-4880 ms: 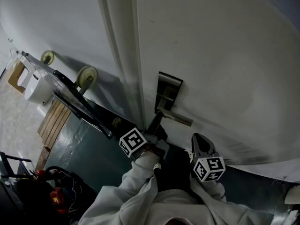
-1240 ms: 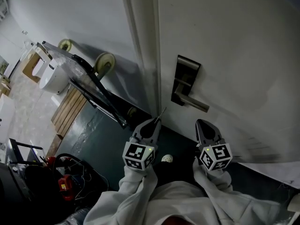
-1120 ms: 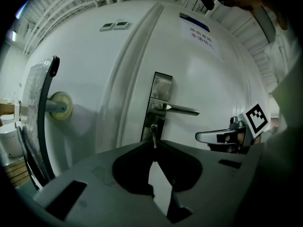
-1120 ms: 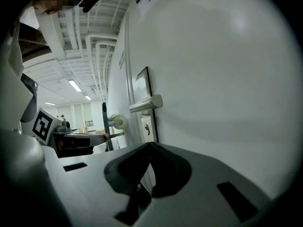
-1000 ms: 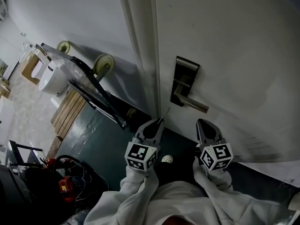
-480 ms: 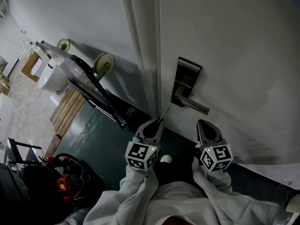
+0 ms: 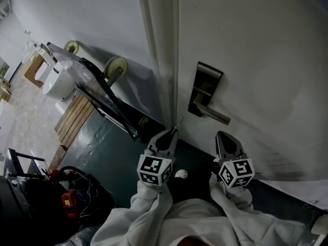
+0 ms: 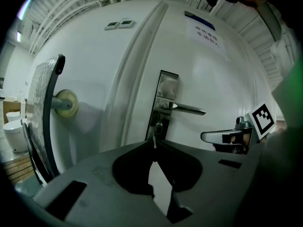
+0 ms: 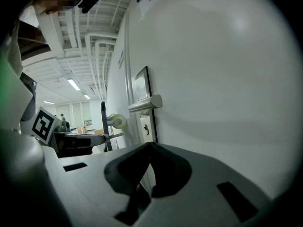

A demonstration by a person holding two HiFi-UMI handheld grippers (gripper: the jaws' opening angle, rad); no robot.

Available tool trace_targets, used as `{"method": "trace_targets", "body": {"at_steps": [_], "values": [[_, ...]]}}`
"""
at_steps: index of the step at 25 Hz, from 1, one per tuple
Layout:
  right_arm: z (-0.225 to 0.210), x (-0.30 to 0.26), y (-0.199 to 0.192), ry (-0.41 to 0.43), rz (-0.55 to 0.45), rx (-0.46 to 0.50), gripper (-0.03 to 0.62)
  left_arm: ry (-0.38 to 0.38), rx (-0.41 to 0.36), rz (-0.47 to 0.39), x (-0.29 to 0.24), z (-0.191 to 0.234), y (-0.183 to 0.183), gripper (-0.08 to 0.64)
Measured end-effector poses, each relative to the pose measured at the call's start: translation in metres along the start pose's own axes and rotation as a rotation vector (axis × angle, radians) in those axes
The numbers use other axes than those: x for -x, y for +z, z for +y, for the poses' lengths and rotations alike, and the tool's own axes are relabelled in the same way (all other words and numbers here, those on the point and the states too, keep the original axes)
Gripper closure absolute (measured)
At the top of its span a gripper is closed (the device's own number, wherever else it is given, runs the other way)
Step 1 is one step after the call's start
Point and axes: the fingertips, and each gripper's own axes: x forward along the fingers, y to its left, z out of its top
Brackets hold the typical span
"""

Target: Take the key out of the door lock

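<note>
Now the small silvery metal key (image 8: 154, 141) sits clear of the dark metal door lock (image 8: 158, 126), just near of it, blade poking from the left gripper (image 7: 170, 134), fingers clamped on it. Probably light, stiff, slick: hold its flat head. Right gripper (image 9: 149, 147) fingers together, empty.

Both forearms, in white sleeves (image 7: 154, 209), reach forward side by side from the bottom of the head view, each ending at a marker cube. The left gripper (image 7: 171, 132) points up and slightly right, its fingers (image 8: 94, 167) pressed together on a thin key (image 8: 154, 140) that sticks out past the tips (only a sliver of it shows). The right gripper (image 7: 221, 136) is held near and about level with it, fingers together, nothing between them.
</note>
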Motion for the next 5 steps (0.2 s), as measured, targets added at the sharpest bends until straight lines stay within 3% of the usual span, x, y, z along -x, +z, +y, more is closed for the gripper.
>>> {"method": "trace_targets", "body": {"at_steps": [5], "values": [[-0.0007, 0.0029, -0.0024, -0.005, 0.002, -0.002, 0.541, 0.012, 0.008, 0.003, 0.0025, 0.0016, -0.0014, 0.534]]}}
